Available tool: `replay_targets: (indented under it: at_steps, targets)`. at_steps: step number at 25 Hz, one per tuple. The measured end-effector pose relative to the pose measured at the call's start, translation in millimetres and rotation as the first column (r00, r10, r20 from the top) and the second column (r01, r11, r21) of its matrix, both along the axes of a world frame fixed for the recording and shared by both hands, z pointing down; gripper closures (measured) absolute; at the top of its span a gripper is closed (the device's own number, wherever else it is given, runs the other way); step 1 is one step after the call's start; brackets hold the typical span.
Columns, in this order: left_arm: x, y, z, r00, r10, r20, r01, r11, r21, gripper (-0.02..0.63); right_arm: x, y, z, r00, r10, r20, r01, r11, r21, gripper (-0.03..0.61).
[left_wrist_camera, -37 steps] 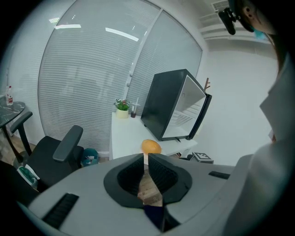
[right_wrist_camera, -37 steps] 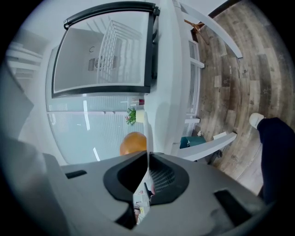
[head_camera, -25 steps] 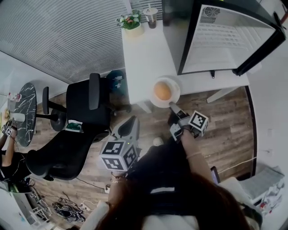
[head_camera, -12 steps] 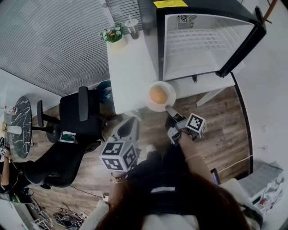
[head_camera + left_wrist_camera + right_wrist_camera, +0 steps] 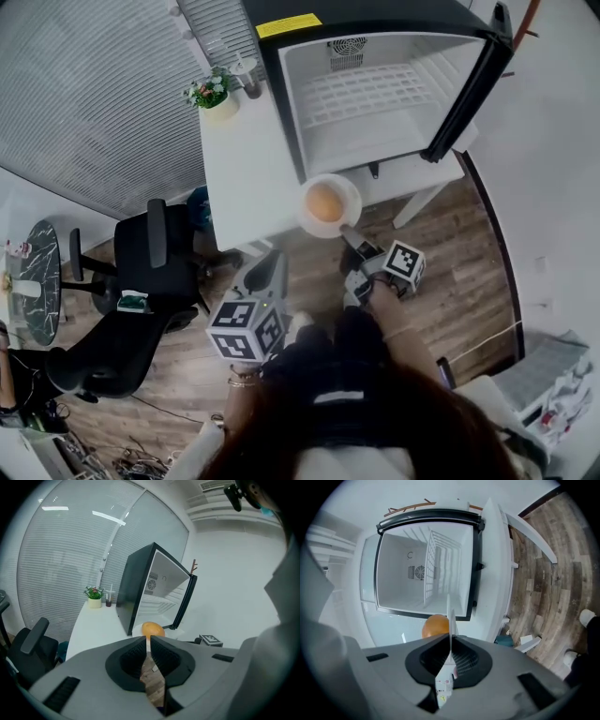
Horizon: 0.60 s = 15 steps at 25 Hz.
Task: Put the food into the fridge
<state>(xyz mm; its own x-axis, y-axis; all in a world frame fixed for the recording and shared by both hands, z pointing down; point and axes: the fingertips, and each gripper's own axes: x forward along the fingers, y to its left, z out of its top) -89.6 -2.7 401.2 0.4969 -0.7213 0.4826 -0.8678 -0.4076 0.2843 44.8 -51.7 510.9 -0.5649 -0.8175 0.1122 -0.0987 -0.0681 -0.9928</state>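
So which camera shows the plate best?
Head view: the whole plate from above, food on it. Right gripper view shows only its edge between the jaws; left gripper view hides most behind its jaws.

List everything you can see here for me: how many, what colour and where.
fridge: 1, black outside, white inside, on the table, door open
table: 1, white, under the fridge
plate: 1, white, in front of the open fridge
round food: 1, orange, on the plate
potted plant: 1, green with flowers, pale pot, far end of the table
cup: 1, with a straw, beside the plant
office chairs: 2, black, left of the table
round table: 1, dark marbled, far left
floor: brown wood
right gripper: 1, grey, shut on the plate's rim
left gripper: 1, grey, shut, empty, near the table's edge
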Motion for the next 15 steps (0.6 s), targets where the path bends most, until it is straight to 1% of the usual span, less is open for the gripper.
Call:
replay_targets:
  at_steps: [4,10,15]
  targets:
    - [20.5,-0.2,-0.7,1.0,0.003,0.0,-0.003,1.0,0.002,0.586,19.1,-2.0,-8.2,1.0,-0.006,-0.006,0.006,1.0,0.011,0.566]
    - [45.5,-7.8,-1.7,1.0,-0.002,0.003,0.002,1.0,0.011,0.585,44.9,-12.3,-22.1,1.0,-0.005,0.015,0.005,0.999,0.036,0.566]
    - [66.4,-14.1,-2.3,1.0,-0.01,0.009,0.009,1.0,0.015,0.584,63.3,-20.3,-31.1,1.0,-0.025,0.01,0.024,0.998,0.053,0.566]
